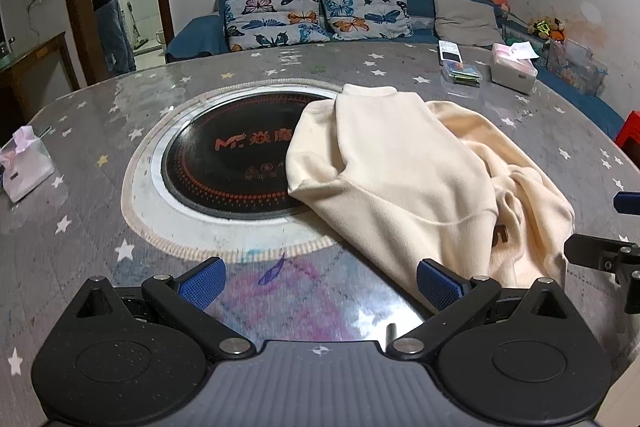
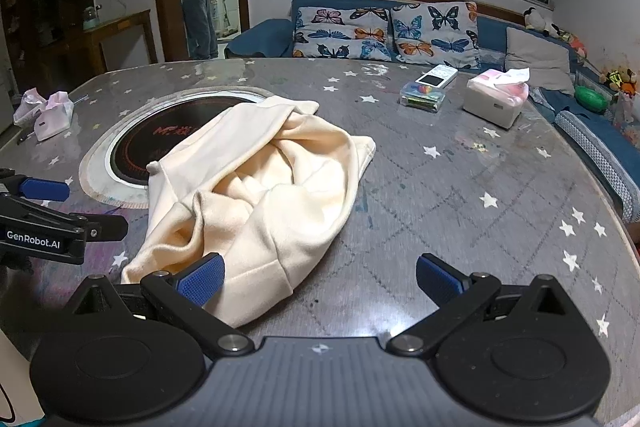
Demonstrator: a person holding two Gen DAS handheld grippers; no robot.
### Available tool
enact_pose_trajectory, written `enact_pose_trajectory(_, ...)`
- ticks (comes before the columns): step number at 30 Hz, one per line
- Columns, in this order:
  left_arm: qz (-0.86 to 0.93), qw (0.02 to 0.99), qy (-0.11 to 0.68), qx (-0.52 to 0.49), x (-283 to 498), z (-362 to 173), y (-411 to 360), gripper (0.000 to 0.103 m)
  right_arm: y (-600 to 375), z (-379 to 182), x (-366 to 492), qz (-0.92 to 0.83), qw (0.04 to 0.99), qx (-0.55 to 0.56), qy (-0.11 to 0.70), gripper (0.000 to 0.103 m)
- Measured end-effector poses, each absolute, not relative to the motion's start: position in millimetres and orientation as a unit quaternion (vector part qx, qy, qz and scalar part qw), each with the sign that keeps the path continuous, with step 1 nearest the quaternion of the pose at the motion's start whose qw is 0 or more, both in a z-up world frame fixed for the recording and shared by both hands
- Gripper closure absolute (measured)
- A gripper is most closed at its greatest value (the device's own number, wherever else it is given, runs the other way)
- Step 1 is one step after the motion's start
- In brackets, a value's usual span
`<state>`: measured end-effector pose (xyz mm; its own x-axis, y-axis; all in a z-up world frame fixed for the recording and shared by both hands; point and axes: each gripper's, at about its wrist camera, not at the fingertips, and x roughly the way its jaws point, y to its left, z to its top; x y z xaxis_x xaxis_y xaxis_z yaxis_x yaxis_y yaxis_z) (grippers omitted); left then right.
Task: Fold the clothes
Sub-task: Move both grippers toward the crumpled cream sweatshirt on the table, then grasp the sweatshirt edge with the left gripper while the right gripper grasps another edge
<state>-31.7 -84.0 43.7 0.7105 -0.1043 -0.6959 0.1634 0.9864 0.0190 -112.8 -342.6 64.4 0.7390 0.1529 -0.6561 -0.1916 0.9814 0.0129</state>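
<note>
Two grippers are in my charge, and neither holds anything at this moment.

Left wrist view: my left gripper (image 1: 320,283) has its jaws spread wide over bare desk (image 1: 80,131). The cream garment (image 1: 400,167) lies ahead and to the right of the jaws, crumpled, one flat panel uppermost and a bunched mass on its far-right side. Its nearest hem runs just beside the right jaw; I cannot tell whether pad and cloth touch. Part of the garment overhangs the round black cooktop (image 1: 228,163) set into the desk ahead of the jaws. A tissue pack (image 1: 26,163) sits well off to the left.

Right wrist view: my right gripper (image 2: 320,281) is likewise spread and empty. The garment (image 2: 260,187) lies ahead and left of the jaws, its near edge passing under the left jaw's line of sight. The folds are heaped in the middle, and no sleeve or collar can be identified with confidence. The white tissue box (image 2: 496,101) and a small clear case (image 2: 423,97) stand well ahead to the right, clear of the work.

Judgement: the step in hand is the first grasp, to spread the garment flat. I would take two separated single-layer edges, one per gripper, avoid pinching the heaped centre, then draw apart and off the cooktop before any fold.
</note>
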Motion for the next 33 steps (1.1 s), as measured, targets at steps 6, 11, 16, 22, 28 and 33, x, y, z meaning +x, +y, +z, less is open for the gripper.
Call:
enact_pose_trajectory(6,-0.082,0.928,0.361,0.042,-13.0,55.6,-89.7,0.0,-344.9,69.0,-101.1,0.095,0.934,-0.025,0.345,0.001)
enact_pose_trajectory(11,-0.088,0.932,0.349,0.039,9.5,65.2,-99.4,0.0,-346.3,71.7,-89.1,0.098,0.934,-0.024,0.343,0.005)
enact_pose_trajectory(16,-0.112,0.933,0.341,0.037,37.2,72.5,-117.1,0.005,-348.5,73.4,-73.0,0.101,0.934,-0.025,0.342,0.009)
enact_pose_trajectory(22,-0.148,0.926,0.346,0.044,71.9,74.2,-147.0,0.011,-354.1,74.9,-50.2,0.102,0.933,-0.029,0.343,0.016)
enact_pose_trajectory(28,-0.166,0.91,0.375,0.063,108.4,59.6,-178.3,0.026,-361.8,74.3,-31.6,0.103,0.932,-0.033,0.345,0.023)
enact_pose_trajectory(33,-0.167,0.895,0.408,0.061,127.5,41.1,-177.8,0.066,-365.7,75.3,-19.4,0.11,0.931,-0.039,0.346,0.03)
